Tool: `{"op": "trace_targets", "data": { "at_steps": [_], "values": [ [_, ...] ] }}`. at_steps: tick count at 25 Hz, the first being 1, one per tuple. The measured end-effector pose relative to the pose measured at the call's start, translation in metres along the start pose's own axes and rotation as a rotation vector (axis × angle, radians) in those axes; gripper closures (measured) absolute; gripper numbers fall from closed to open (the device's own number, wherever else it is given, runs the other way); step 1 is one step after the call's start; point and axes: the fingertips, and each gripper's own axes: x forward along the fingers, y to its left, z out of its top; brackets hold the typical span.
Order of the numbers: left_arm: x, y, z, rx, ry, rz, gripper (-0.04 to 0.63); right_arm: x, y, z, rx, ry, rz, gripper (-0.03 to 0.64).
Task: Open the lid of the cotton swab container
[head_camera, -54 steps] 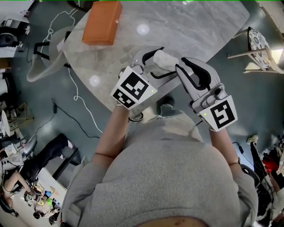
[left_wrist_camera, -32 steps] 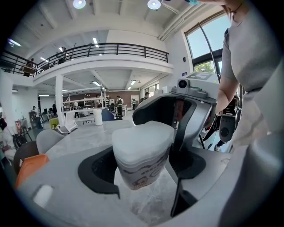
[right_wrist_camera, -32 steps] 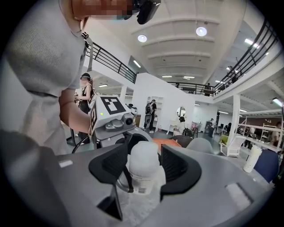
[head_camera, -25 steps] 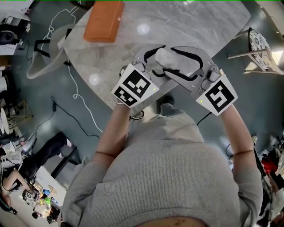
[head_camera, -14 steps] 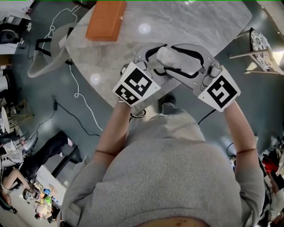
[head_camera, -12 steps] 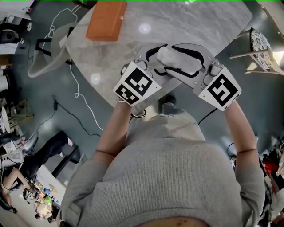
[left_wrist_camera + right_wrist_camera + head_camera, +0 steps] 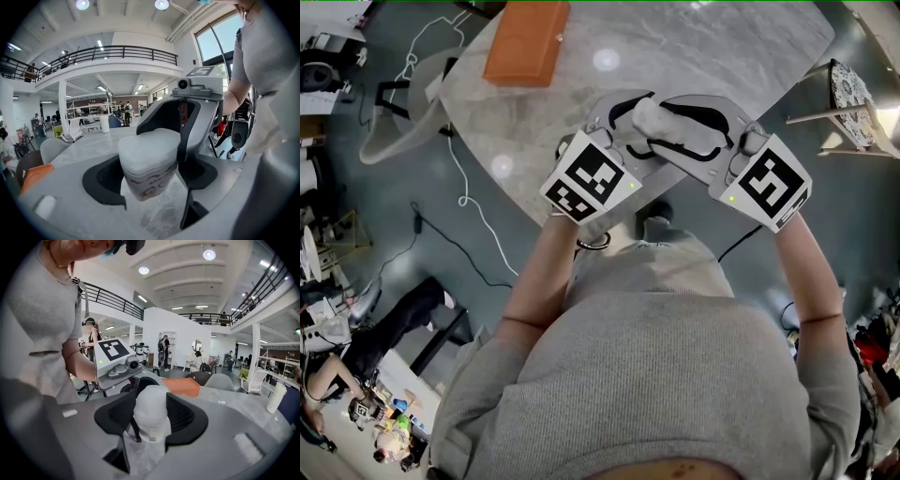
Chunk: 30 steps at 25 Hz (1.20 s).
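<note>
Currently: left claw (image 7: 151, 174) clamped on cotton swab container (image 7: 149, 186) body; right claw (image 7: 150, 420), just closing, pinches lid (image 7: 151, 404); lid still seated, opening remains.

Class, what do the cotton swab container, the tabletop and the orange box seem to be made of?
Cotton swab container: frosted translucent plastic, printed label. Tabletop: polished grey marble or imitation; veining, lamp glare. Orange box: matte, perhaps leatherette; unclear.

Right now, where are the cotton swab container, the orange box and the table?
cotton swab container (image 7: 149, 151): left gripper view, on its white lid.
orange box (image 7: 528, 42): head view, middle of its top face.
table (image 7: 722, 47): head view, bare marbled surface.
</note>
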Motion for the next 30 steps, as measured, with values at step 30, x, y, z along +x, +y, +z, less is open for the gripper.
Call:
{"op": "trace_targets", "data": {
  "at_steps": [30],
  "values": [
    [-0.0052,-0.0002,0.0053,-0.022,-0.041,0.01,0.241,-0.0031,-0.0043,0.0037,0.072,-0.06,0.044,0.42]
  ]
}}
